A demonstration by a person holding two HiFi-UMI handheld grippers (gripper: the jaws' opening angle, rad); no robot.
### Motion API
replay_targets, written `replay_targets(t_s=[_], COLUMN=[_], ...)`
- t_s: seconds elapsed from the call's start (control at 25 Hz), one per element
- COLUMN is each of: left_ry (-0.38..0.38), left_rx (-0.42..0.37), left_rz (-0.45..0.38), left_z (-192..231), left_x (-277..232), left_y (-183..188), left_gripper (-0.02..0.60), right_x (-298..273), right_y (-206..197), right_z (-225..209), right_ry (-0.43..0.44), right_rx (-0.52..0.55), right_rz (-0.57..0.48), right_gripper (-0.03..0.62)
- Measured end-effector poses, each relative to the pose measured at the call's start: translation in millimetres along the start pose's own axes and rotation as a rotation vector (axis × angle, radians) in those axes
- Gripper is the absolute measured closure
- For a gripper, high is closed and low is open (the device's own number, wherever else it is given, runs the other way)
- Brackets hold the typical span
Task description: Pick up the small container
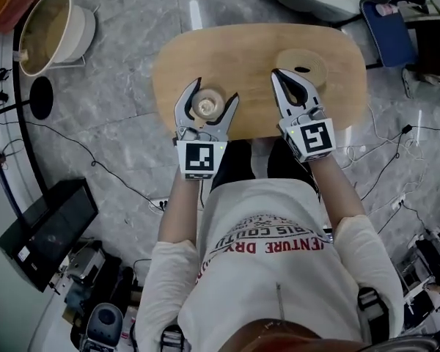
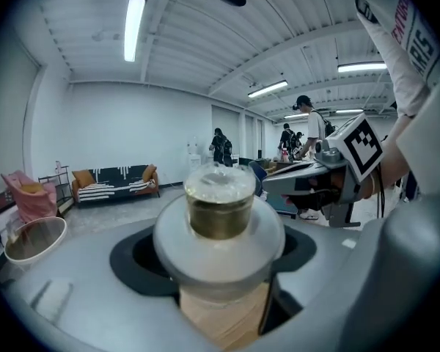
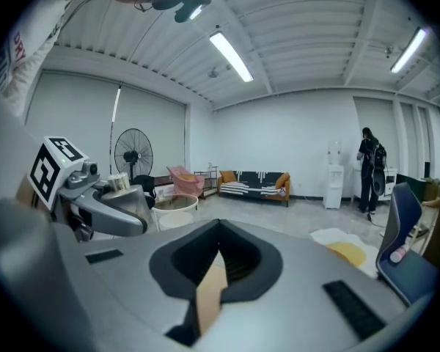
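Note:
The small container (image 1: pixel 207 105), a round white-collared pot with a clear lid, stands upright over the near left part of the oval wooden table (image 1: pixel 249 46). My left gripper (image 1: pixel 214 94) has its jaws curved round both sides of it and is shut on it. In the left gripper view the container (image 2: pixel 220 204) fills the gap between the grey jaws, with wood showing below it. My right gripper (image 1: pixel 282 78) rests over the table's near right with its jaws together and nothing between them; only a thin slit of wood shows in its own view (image 3: pixel 218 266).
A round wooden disc (image 1: pixel 302 66) lies on the table just beyond the right gripper. On the floor are a cream tub (image 1: pixel 55 31) at far left, a black box (image 1: pixel 48 229), a blue chair (image 1: pixel 392 28) and several cables. People (image 2: pixel 308 130) stand far off.

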State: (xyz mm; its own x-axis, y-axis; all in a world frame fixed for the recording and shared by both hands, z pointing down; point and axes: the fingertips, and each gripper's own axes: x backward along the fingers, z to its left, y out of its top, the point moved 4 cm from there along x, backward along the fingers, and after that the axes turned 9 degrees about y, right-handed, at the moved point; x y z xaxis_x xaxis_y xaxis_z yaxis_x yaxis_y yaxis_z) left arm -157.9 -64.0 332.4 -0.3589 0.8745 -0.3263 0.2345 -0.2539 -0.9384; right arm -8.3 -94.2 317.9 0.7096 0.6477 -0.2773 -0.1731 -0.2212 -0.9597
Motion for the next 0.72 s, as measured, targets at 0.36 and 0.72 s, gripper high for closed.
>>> replay_targets(t_s=[0.36, 0.72], left_ry=[0.029, 0.047], left_rx=[-0.037, -0.081], left_rz=[-0.113, -0.195], left_z=[16, 25], left_x=[42, 70], left_y=[85, 144], left_gripper=[0.239, 0.239], right_x=[30, 47], right_y=[80, 129], right_z=[22, 33], right_ry=[0.018, 0.034], right_rx=[0.088, 0.153], right_rz=[-0.073, -0.162], right_gripper=[0.608, 0.606])
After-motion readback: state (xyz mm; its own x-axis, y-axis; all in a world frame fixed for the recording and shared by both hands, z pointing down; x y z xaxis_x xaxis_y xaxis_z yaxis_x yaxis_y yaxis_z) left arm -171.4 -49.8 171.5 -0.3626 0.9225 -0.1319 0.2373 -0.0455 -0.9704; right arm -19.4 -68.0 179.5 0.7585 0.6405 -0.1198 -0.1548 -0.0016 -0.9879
